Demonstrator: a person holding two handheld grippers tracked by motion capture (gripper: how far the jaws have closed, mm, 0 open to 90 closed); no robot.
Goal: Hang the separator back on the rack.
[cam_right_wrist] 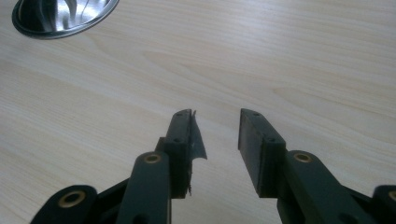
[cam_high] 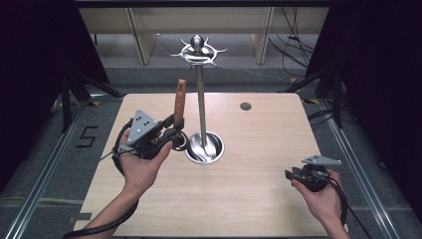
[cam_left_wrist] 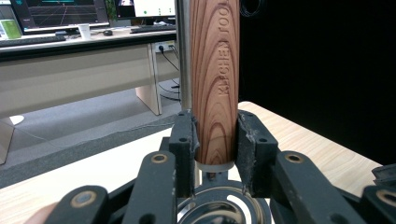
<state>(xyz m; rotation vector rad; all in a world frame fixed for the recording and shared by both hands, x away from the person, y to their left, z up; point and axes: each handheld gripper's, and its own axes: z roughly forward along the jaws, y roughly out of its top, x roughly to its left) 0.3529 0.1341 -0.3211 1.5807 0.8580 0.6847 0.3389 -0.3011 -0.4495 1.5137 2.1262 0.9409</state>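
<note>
Wooden handle (cam_high: pixel 179 101) stamped "KITCHEN TOOL", upright, clamped near its lower end between the jaws of the left tool (cam_high: pixel 176 130), above the left half of the pale wood worktop (cam_high: pixel 259 199). Just beside it, a round steel base (cam_high: pixel 205 147) carrying a tall steel pole (cam_high: pixel 201 94), topped by a ring of hooks (cam_high: pixel 199 51). Right tool (cam_right_wrist: pixel 215 128) well apart near the worktop's right edge, jaws parted, gripping nothing, held low over bare wood.
</note>
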